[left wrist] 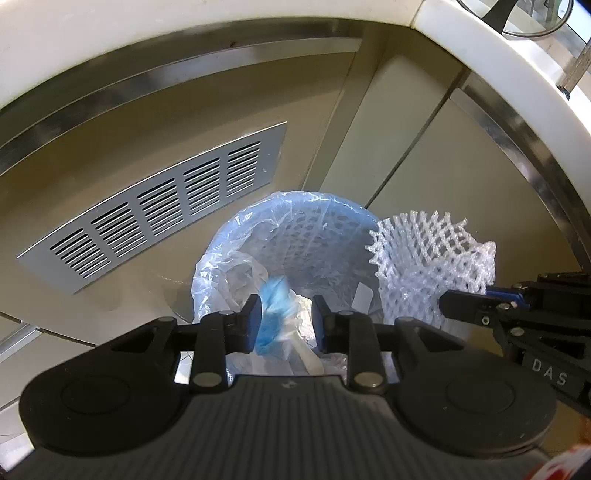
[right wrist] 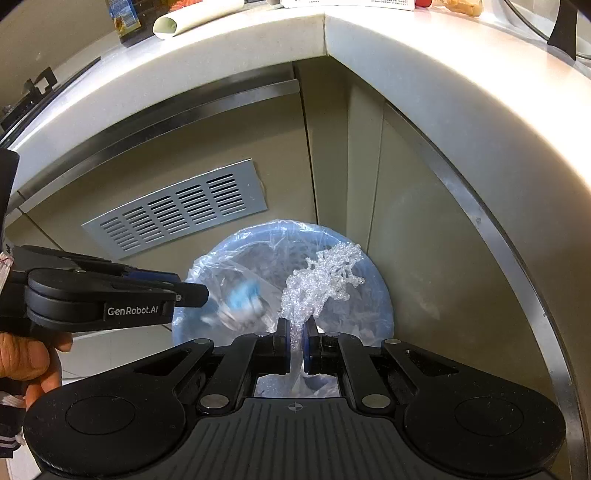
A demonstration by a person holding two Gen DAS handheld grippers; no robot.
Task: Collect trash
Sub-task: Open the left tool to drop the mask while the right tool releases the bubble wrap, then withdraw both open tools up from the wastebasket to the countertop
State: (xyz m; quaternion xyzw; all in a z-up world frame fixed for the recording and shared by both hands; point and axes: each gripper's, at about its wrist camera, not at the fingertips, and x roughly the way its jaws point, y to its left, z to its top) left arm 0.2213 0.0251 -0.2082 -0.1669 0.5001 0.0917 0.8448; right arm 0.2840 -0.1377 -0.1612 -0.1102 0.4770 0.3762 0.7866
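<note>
A round bin [left wrist: 236, 236] lined with a thin plastic bag stands on the floor in the cabinet corner, also seen in the right wrist view as the bin [right wrist: 380, 291]. My left gripper [left wrist: 286, 321] hovers over its mouth with the jaws apart. A blurred blue and white wrapper [left wrist: 275, 314] is loose between them, close to the left pad. In the right wrist view the wrapper [right wrist: 243, 301] blurs just past the left gripper [right wrist: 201, 295]. My right gripper [right wrist: 295, 334] is shut on a white foam net [right wrist: 321, 280], held over the bin's right side. The net [left wrist: 424, 254] and the right gripper [left wrist: 448, 304] also show in the left wrist view.
A metal vent grille [left wrist: 155, 210] is set in the cabinet front behind the bin. Beige cabinet doors [right wrist: 424, 229] close the corner under a white countertop [right wrist: 332, 37], which carries a paper roll [right wrist: 195, 16]. A hand [right wrist: 26, 358] grips the left gripper's handle.
</note>
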